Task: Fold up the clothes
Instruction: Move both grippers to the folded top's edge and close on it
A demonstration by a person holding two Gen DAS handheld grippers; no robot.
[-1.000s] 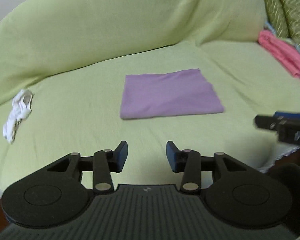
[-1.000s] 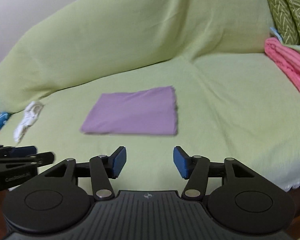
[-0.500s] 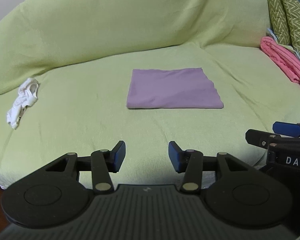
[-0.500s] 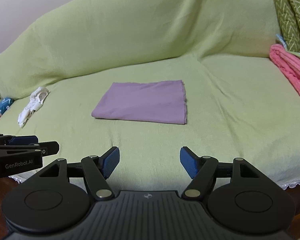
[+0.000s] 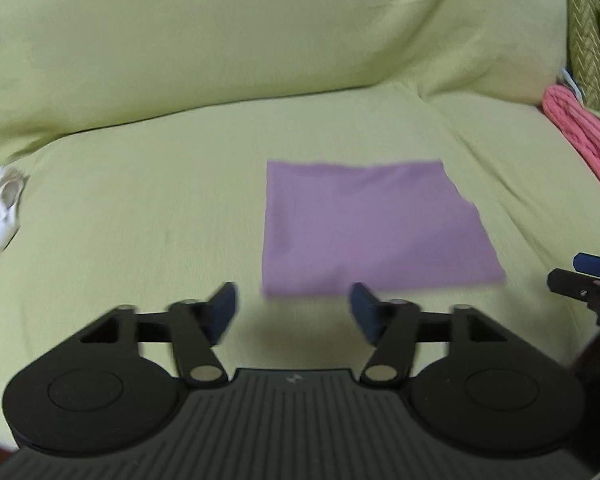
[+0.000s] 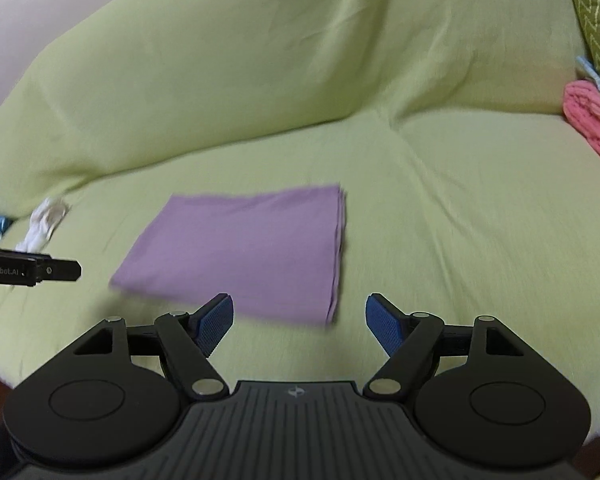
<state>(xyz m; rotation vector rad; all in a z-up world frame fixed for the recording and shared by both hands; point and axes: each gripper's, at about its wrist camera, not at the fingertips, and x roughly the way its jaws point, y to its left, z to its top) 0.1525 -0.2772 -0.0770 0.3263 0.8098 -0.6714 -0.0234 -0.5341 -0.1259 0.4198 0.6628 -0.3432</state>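
A sofa under a light green cover [image 5: 148,216] fills both views; a folded purple garment [image 5: 372,228] lies flat on the seat's middle; folded pink cloth [image 5: 580,140] sits at the right end, crumpled white cloth [image 5: 0,208] at the left; the left gripper [image 5: 292,314] and right gripper [image 6: 299,326] hover before the garment's near edge, fingers spread apart, empty.

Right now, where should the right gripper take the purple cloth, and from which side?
Probably its near right corner, from the front. The purple cloth lies flat, folded, on the green cover; its stacked layer edges show along the right side, so pinching there catches all layers. The right gripper is open, just short of it.
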